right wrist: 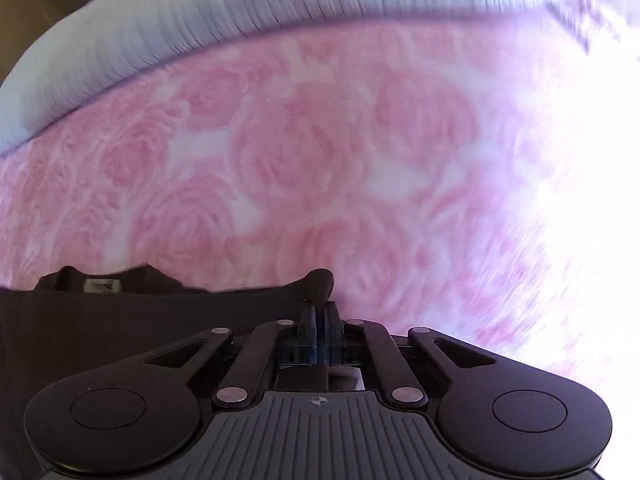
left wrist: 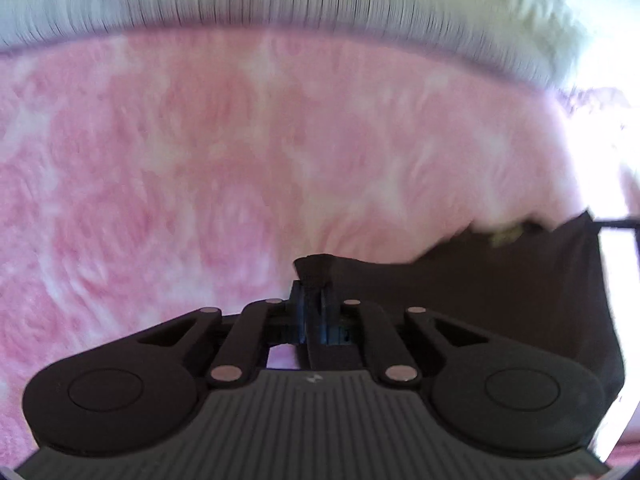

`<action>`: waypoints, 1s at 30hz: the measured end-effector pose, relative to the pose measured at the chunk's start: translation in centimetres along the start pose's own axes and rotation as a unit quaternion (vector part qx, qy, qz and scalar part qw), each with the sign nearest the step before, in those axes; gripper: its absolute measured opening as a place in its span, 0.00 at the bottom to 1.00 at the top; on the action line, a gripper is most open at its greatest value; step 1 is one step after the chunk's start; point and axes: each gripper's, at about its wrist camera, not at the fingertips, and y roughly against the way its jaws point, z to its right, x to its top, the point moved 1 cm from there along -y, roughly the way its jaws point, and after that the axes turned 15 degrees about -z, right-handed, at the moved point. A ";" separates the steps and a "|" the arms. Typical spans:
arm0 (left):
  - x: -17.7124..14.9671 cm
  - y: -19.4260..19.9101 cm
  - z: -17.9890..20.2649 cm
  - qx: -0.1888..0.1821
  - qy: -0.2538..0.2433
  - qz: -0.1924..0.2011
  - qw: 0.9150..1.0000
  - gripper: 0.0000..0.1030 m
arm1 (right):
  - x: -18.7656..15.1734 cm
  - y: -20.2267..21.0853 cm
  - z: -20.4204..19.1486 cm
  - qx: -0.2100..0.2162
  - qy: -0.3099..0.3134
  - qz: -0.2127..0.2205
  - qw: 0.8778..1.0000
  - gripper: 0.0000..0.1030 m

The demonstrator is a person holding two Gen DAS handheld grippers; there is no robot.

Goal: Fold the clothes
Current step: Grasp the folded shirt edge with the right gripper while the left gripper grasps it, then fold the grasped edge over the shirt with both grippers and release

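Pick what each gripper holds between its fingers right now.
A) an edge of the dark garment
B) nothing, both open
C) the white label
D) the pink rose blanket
A: the left gripper and the right gripper are each shut on a bunched edge of the dark garment, which hangs in front of the pink blanket.

My right gripper [right wrist: 319,300] pinches a corner of the dark garment [right wrist: 120,320], its label [right wrist: 102,285] showing at left. Pink rose-print blanket [right wrist: 320,152] beneath; pale ribbed cushion [right wrist: 200,20] beyond.
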 end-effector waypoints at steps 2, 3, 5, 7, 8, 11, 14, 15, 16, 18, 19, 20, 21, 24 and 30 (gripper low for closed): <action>0.1 0.8 -0.1 0.002 -0.001 0.009 1.000 0.05 | 0.0 1.3 -0.6 -0.011 0.027 0.018 0.999 0.01; 0.3 0.6 -0.3 0.004 0.001 0.009 1.000 0.05 | 0.1 1.6 -0.7 -0.015 0.033 0.026 0.999 0.01; 0.7 -0.8 -0.9 0.008 0.009 0.000 1.000 0.05 | 0.4 1.0 0.1 -0.011 0.016 0.028 0.999 0.01; 1.0 -3.1 -1.3 0.016 0.009 -0.029 0.999 0.06 | 0.9 -0.5 0.8 0.000 -0.005 0.020 1.000 0.02; 1.1 -4.1 -1.5 0.021 0.011 -0.044 0.999 0.06 | 1.0 -1.5 0.9 -0.001 -0.008 0.010 1.000 0.02; 0.8 -5.8 -2.2 0.037 0.027 -0.072 0.996 0.13 | 0.7 -3.5 0.8 -0.039 -0.015 -0.023 0.999 0.04; -0.8 -4.2 -2.5 0.040 0.045 -0.056 0.997 0.15 | -1.1 -2.1 0.8 -0.053 -0.032 -0.005 0.998 0.09; -1.5 -3.5 -2.4 0.040 0.048 -0.054 0.997 0.15 | -2.1 -1.3 0.7 -0.051 -0.033 -0.001 0.998 0.13; -2.4 -2.7 -2.3 0.038 0.048 -0.053 0.997 0.15 | -3.2 -0.6 0.5 -0.048 -0.034 0.001 0.998 0.16; -4.5 -1.1 -1.4 0.034 0.036 -0.054 0.997 0.16 | -5.9 0.7 -0.3 -0.038 -0.032 -0.001 0.999 0.17; -5.7 -0.4 -0.6 0.029 0.025 -0.055 0.998 0.16 | -7.4 1.4 -0.8 -0.032 -0.030 -0.003 0.999 0.18; -6.9 0.4 0.4 0.020 0.006 -0.057 0.998 0.16 | -8.8 1.9 -1.4 -0.024 -0.027 -0.005 0.999 0.18; -8.3 1.0 1.6 0.011 -0.019 -0.059 0.998 0.16 | -10.4 2.4 -2.2 -0.014 -0.021 -0.007 1.000 0.18; -12.6 1.7 5.4 -0.015 -0.110 -0.079 0.991 0.16 | -15.2 3.4 -4.8 0.023 -0.008 -0.022 0.999 0.18; -19.0 -1.4 8.2 -0.006 -0.192 -0.153 0.969 0.16 | -22.1 1.7 -7.5 0.045 -0.011 -0.076 0.996 0.18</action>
